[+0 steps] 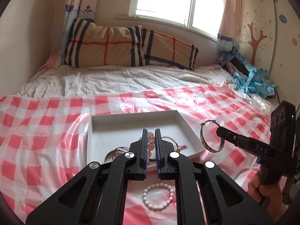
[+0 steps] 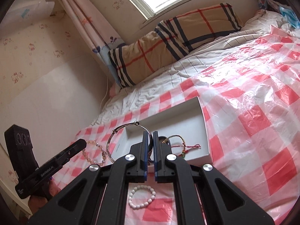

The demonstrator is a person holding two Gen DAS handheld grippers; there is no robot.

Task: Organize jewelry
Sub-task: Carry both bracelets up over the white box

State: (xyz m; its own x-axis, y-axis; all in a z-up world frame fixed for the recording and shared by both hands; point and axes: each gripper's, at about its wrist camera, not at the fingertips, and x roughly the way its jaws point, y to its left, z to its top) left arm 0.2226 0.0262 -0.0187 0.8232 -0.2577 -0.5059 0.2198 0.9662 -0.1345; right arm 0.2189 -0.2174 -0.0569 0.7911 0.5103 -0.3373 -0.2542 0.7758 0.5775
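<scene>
My left gripper [image 1: 151, 131] is shut on a pink bead bracelet [image 1: 150, 147], held above the near part of a white shallow tray [image 1: 121, 131]. My right gripper [image 2: 150, 134] is shut on a silver bangle [image 2: 109, 148], which hangs in the air over the tray's [image 2: 168, 123] near left corner. In the left wrist view, the right gripper [image 1: 219, 131] and bangle [image 1: 203, 142] hover just right of the tray. Thin cord bracelets [image 2: 183, 146] lie inside the tray. A white bead bracelet [image 1: 158, 196] lies on the checked sheet in front of the tray.
The tray rests on a red and white checked plastic sheet [image 1: 46, 121] spread over a bed. Plaid pillows [image 1: 105, 45] lie at the head under a window. Crumpled blue cloth [image 1: 253, 78] sits at the far right, beside a wardrobe. A wall [image 2: 46, 93] borders the bed's left.
</scene>
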